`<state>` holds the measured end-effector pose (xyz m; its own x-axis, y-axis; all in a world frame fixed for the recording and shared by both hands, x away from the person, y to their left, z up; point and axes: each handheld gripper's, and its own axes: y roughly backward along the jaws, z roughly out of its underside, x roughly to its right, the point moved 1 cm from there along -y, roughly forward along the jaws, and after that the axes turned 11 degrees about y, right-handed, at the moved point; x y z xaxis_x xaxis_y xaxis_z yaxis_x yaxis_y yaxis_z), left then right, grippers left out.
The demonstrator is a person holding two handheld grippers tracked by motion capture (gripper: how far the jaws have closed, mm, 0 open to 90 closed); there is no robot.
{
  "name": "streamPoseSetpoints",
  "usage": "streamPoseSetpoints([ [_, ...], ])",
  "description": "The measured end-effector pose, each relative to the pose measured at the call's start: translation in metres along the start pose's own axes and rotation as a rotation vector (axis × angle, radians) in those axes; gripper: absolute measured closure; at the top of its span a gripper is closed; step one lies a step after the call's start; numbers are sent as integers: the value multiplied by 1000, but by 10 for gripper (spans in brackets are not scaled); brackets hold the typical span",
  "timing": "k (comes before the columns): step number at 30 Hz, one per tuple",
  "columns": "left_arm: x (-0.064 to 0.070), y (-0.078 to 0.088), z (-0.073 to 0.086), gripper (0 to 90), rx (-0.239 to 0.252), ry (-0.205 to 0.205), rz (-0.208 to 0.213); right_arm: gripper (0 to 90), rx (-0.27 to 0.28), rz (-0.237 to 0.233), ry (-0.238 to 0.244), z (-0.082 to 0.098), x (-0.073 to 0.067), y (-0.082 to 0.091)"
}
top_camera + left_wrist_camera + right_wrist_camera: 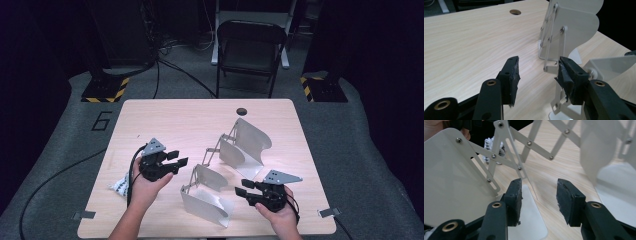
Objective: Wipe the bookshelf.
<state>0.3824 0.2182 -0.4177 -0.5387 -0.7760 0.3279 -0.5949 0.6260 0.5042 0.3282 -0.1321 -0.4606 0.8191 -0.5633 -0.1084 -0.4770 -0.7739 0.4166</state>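
Both tongs, left (181, 159) and right (241, 190), released, gripping nothing; the patterned bag (121, 184) at the left hand's eight o'clock is half hidden, and the right gripper view bares the rack's (227, 157) scissor links.

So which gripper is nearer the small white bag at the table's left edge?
Left. The left gripper sits just right of the bag, that wrist beside it; the right gripper is across the table, beyond the metal rack.

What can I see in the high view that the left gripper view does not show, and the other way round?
High view alone: the folding chair behind the table, the white patterned bag by the left hand, and the right gripper. Left gripper view alone: the left gripper close up, its jaws apart with bare table between the worn pads. Both show the wooden table, its round hole and the white expanding metal rack.
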Motion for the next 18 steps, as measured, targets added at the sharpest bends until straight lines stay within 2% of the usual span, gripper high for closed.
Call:
streamPoseSetpoints([
  [3,-6,4,7,515,3,12,-13,572,-8,-7,45,-7,-4,-13],
  [9,-13,5,16,515,17,38,-18,841,-25,-39,79,-21,-8,-33],
  [11,-16,8,19,515,8,33,-19,851,-30,-40,88,-24,-10,-39],
  [16,-21,14,24,515,27,66,-35,878,-49,-16,153,-30,-17,-50],
  [18,-23,17,25,515,31,63,-45,887,-57,3,184,-35,-20,-57],
])
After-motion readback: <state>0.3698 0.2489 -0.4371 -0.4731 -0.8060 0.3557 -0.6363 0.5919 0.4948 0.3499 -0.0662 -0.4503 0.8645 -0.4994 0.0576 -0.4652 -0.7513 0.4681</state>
